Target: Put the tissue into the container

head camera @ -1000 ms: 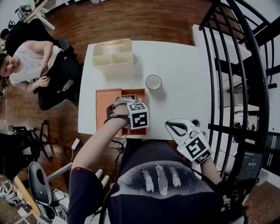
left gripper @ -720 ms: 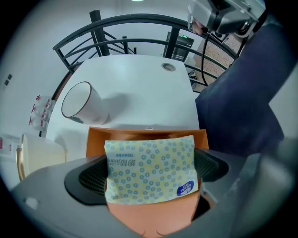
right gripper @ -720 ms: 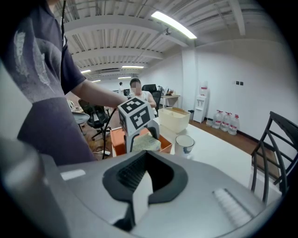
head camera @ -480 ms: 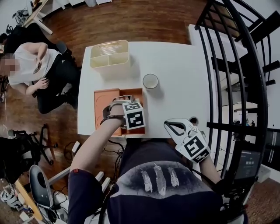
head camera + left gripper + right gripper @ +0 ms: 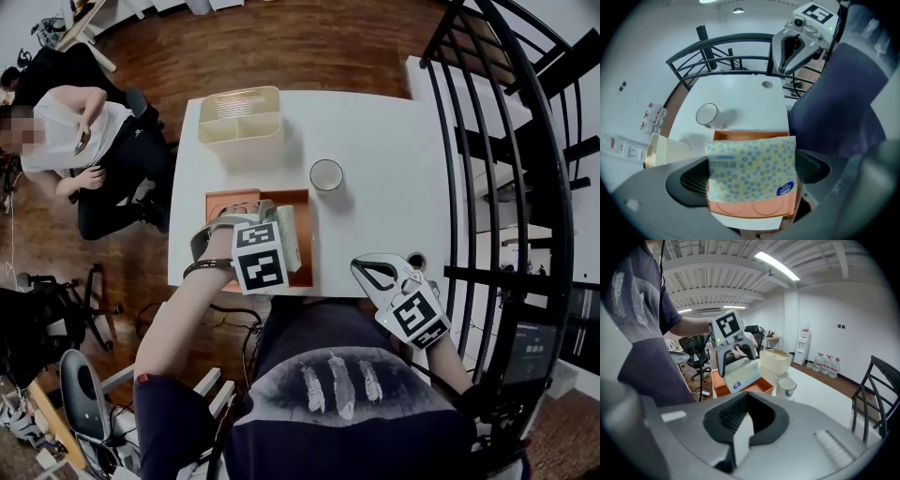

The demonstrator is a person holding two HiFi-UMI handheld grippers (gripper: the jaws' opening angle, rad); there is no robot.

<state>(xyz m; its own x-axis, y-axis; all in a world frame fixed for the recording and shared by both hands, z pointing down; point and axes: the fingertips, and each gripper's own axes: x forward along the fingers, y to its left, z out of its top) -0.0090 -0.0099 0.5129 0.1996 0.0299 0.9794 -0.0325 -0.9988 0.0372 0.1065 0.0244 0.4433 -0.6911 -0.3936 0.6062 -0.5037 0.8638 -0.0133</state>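
Left gripper (image 5: 750, 177) grips a yellow, blue-dotted plastic tissue pack (image 5: 745, 164), jaws wide.
The pack is lifted over a flat orange tray (image 5: 302, 234); white cup (image 5: 327, 175) far right, cream plastic container (image 5: 244, 134) farther left; right gripper (image 5: 366, 272) near, closed, empty.

Dark navy short-sleeved T-shirt (image 5: 347, 412) (three white feather prints). Light-grey plastic left gripper (image 5: 751, 173) and right gripper (image 5: 745, 425): black, apparently ribbed pads (image 5: 693, 180), black-and-white marker cubes (image 5: 259, 258).
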